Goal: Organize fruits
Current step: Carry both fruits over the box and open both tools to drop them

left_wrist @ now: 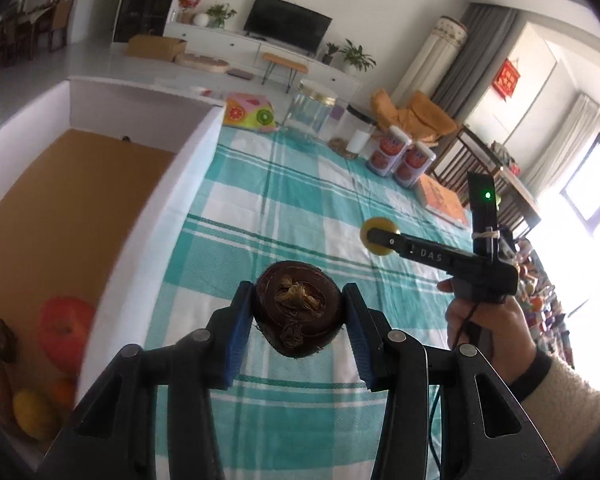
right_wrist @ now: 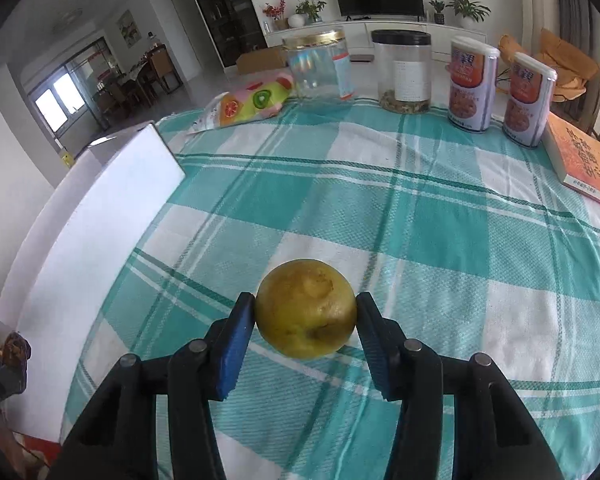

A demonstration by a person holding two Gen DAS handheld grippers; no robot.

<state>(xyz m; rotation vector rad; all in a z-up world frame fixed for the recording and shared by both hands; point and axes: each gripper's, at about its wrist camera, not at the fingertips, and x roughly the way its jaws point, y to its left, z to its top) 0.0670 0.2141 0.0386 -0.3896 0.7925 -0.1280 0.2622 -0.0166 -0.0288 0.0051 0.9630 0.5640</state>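
Observation:
My left gripper is shut on a dark brown fruit with a dried stem, held above the checked cloth close to the white box wall. Inside that box lie a red apple, a yellow fruit and an orange one. My right gripper is shut on a yellow-green round fruit, just above the cloth. In the left wrist view that gripper shows at the right with the yellow fruit in it.
At the table's far edge stand a glass jar with a gold lid, a dark-lidded jar, two cans and a fruit-print bag. An orange book lies at the right. The white box stands at the left.

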